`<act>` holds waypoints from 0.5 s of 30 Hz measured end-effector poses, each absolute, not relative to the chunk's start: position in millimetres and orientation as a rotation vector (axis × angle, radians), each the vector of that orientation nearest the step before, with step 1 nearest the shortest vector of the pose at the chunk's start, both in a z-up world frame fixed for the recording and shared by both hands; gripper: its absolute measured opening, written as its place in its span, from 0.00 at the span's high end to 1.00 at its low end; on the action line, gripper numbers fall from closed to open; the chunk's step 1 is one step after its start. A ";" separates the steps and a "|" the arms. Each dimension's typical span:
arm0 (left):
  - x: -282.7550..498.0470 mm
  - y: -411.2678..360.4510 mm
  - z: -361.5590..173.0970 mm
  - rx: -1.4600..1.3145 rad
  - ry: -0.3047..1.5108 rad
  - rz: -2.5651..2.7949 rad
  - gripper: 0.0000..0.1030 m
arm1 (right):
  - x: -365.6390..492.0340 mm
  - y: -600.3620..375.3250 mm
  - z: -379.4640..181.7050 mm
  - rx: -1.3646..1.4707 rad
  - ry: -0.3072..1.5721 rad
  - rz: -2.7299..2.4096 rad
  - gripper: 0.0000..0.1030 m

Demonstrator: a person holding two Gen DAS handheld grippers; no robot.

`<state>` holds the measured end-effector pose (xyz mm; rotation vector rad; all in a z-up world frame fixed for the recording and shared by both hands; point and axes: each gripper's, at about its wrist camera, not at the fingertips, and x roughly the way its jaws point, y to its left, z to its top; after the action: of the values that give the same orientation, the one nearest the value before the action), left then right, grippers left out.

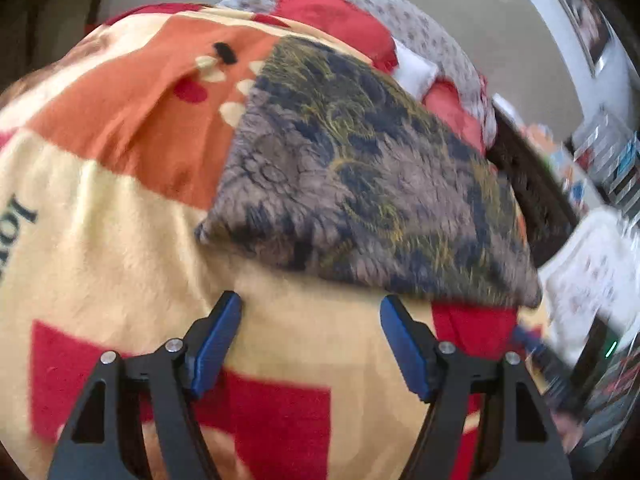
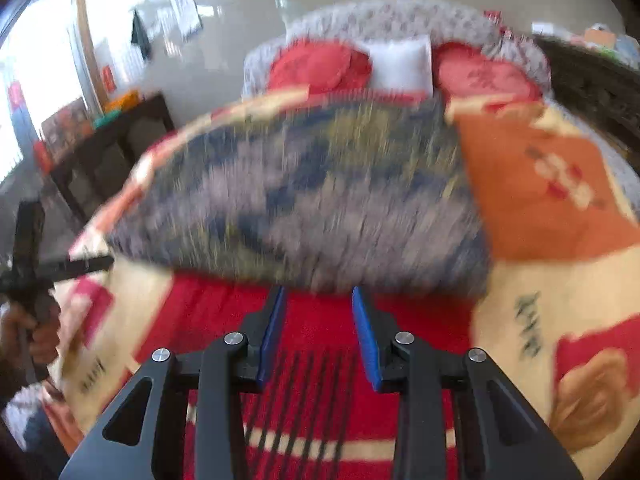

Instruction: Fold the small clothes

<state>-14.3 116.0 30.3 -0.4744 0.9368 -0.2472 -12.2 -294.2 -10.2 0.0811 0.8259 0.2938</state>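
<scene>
A: Where is the garment found?
B: The grey patterned cloth is seen lying flat on the cream, red and orange blanket, before red cushions.
A: And the grippers?
B: The left gripper is held wide and the right gripper narrower; nothing is gripped by either.
</scene>
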 end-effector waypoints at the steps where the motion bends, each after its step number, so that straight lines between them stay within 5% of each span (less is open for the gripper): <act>1: -8.8 120.6 28.8 -0.534 0.929 -0.259 0.24 | -12.7 -288.5 -14.9 0.051 0.847 0.283 0.53; 10: 21.9 147.5 23.3 -0.806 0.894 -0.227 0.28 | -22.3 -320.4 -10.2 0.211 0.835 0.259 0.53; 15: 21.1 155.2 17.2 -0.806 0.932 -0.164 0.62 | -23.9 -371.2 -14.3 0.491 0.817 0.216 0.49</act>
<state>21.1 155.2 17.2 -0.8057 0.9321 -0.1644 -23.9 -371.2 -14.3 0.4906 0.8170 0.2158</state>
